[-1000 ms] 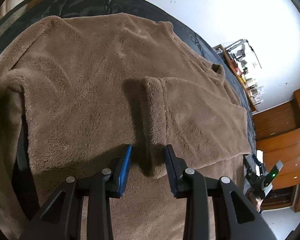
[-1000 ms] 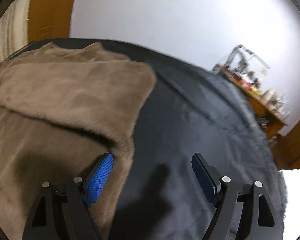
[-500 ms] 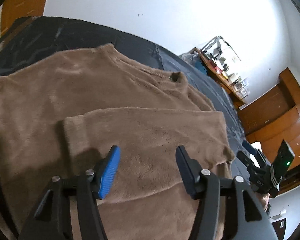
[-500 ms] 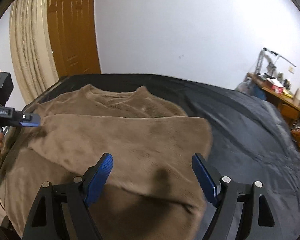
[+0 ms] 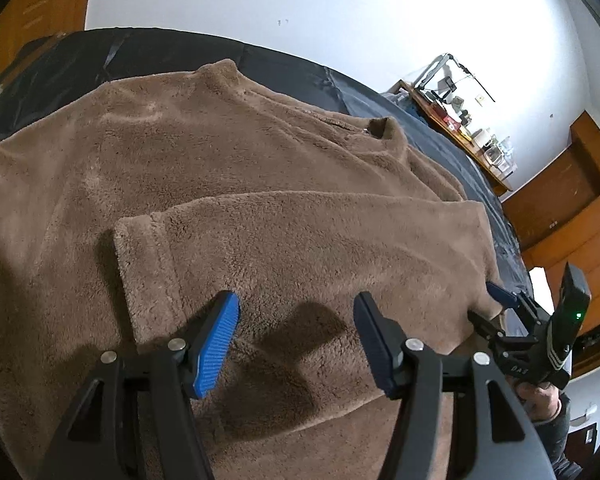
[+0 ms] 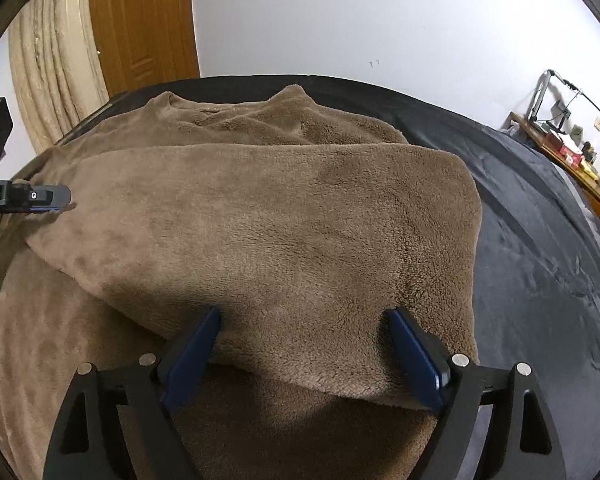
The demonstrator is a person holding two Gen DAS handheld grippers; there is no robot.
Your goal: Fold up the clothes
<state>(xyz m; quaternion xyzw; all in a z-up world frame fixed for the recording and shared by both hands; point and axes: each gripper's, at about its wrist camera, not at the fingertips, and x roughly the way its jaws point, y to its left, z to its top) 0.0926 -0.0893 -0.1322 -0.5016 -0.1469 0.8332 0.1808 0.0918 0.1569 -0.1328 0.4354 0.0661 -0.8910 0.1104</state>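
Dark bedcover [image 6: 540, 240] under brown fleece sweater [image 5: 260, 200], cluttered side table [image 5: 464, 128] beyond; left gripper [image 5: 296, 340] spread, right gripper [image 6: 304, 352] opening, both empty.

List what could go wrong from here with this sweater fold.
1. The folded sleeve is thick fleece lying loose across the brown sweater; it may spring back.
2. The right gripper, jaws opening, sits at the fold's near edge and could drag it.
3. The left gripper, open over the sleeve, could snag the pile.
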